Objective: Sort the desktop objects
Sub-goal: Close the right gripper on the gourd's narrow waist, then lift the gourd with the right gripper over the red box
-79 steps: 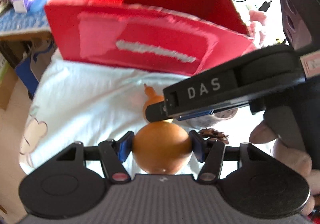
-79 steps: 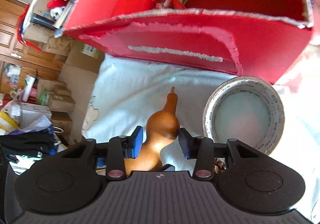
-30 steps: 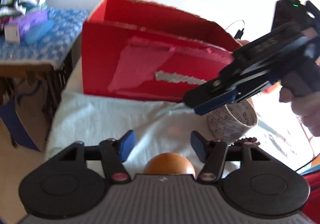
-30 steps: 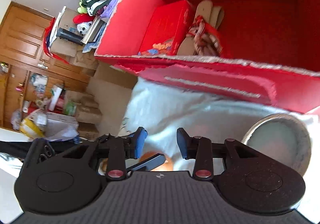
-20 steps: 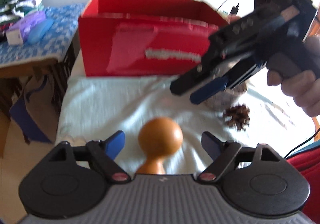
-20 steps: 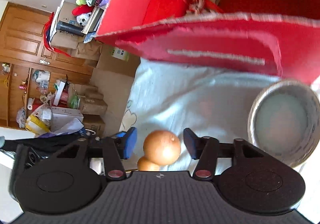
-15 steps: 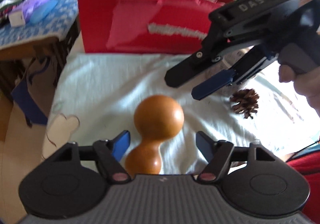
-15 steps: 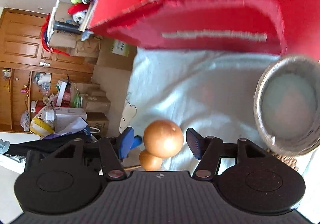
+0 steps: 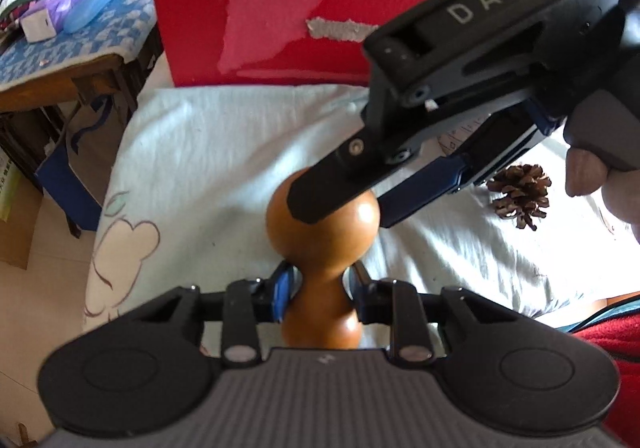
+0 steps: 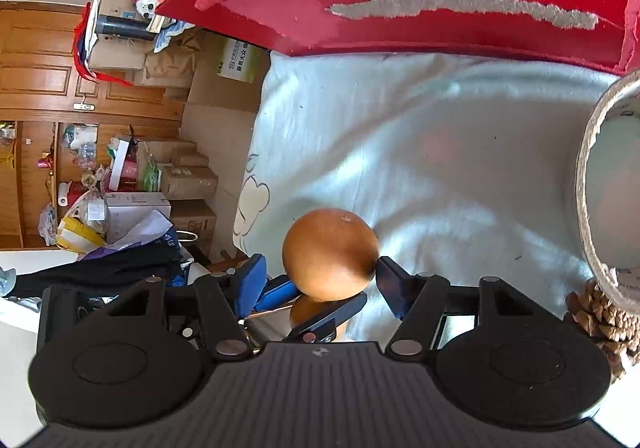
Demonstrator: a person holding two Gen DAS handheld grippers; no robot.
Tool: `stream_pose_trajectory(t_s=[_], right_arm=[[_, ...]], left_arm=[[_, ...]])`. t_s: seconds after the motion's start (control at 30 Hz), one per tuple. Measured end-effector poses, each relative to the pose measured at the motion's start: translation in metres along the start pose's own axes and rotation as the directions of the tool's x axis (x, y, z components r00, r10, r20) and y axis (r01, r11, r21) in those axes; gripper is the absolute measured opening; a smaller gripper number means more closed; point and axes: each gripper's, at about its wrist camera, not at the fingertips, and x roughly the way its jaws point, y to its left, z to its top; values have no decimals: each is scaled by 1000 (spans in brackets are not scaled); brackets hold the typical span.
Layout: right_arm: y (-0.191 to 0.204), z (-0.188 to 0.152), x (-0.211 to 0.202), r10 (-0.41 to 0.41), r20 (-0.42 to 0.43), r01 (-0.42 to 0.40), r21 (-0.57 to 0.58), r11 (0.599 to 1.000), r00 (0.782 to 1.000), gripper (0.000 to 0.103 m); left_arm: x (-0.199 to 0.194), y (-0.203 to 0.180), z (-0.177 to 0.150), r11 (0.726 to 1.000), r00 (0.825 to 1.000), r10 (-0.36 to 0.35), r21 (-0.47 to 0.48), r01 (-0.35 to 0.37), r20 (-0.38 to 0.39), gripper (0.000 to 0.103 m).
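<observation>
A brown wooden gourd [image 9: 320, 232] stands tilted over the white cloth [image 9: 200, 152], its big bulb away from me. My left gripper [image 9: 320, 282] is closing, and its pads press on the gourd's narrow waist. My right gripper [image 10: 322, 278] straddles the big bulb [image 10: 330, 252]; its jaws are opening, and the left pad stands clear of the bulb. In the left wrist view the right gripper [image 9: 340, 214] reaches in from the upper right over the bulb. The left gripper [image 10: 308, 306] shows under the bulb in the right wrist view.
A tall red box [image 9: 280, 28] stands behind the cloth. A pine cone [image 9: 520, 196] lies to the right, beside a wide roll of tape [image 10: 608, 188]. A side table [image 9: 80, 48] with a blue cloth is left. A person's hand [image 9: 588, 176] holds the right gripper.
The left jaws have come together on the gourd's waist. The right jaws have spread wider and come down around the big bulb. Both views have tipped downward.
</observation>
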Motion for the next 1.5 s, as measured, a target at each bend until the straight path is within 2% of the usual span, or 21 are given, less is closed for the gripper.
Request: stream_pose_trajectory(t_s=[0.13, 0.33, 0.5, 0.57, 0.7, 0.77, 0.93, 1.03, 1.1, 1.2, 1.3, 1.43, 1.47, 1.5], right_arm=[[15, -2, -19, 16, 28, -13, -85, 996, 999, 65], [34, -1, -75, 87, 131, -61, -196, 979, 987, 65], [44, 2, -124, 150, 228, -84, -274, 958, 962, 65], [45, 6, -142, 170, 266, -92, -283, 955, 949, 64], [45, 25, -167, 153, 357, -55, -269, 961, 921, 63], [38, 40, -173, 137, 390, -42, -244, 969, 910, 60], [18, 78, -169, 48, 437, 18, -145, 989, 898, 60], [5, 101, -156, -14, 440, 46, -62, 997, 898, 58], [-4, 114, -147, -52, 427, 66, -18, 998, 903, 57], [-12, 132, -131, -116, 406, 114, 30, 993, 906, 52], [-13, 144, -114, -177, 388, 172, 46, 984, 905, 51], [-19, 154, -89, -244, 348, 240, 57, 969, 905, 50], [-20, 156, -84, -257, 336, 250, 64, 966, 906, 50], [-23, 159, -80, -271, 322, 261, 76, 962, 907, 50]], left_arm=[[-20, -8, 11, 999, 999, 24, 28, -25, 41, 26], [-74, -31, 46, 997, 984, 8, 80, -23, 177, 24], [-105, -59, 88, 988, 956, -22, 150, -24, 293, 24], [-108, -68, 110, 986, 947, -38, 168, -17, 318, 23], [-101, -80, 150, 978, 938, -75, 209, 2, 340, 24], [-90, -83, 169, 974, 940, -89, 226, 13, 328, 25], [-45, -78, 218, 972, 961, -130, 220, 76, 243, 28], [-16, -72, 235, 968, 970, -154, 227, 110, 186, 30], [5, -68, 245, 966, 976, -170, 221, 137, 138, 36], [34, -58, 254, 963, 981, -180, 215, 161, 71, 38], [59, -49, 260, 962, 981, -195, 192, 194, -13, 38], [79, -42, 255, 967, 983, -156, 188, 172, -100, 39], [84, -39, 254, 968, 981, -149, 185, 170, -123, 42], [89, -37, 253, 970, 981, -126, 187, 153, -146, 49]])
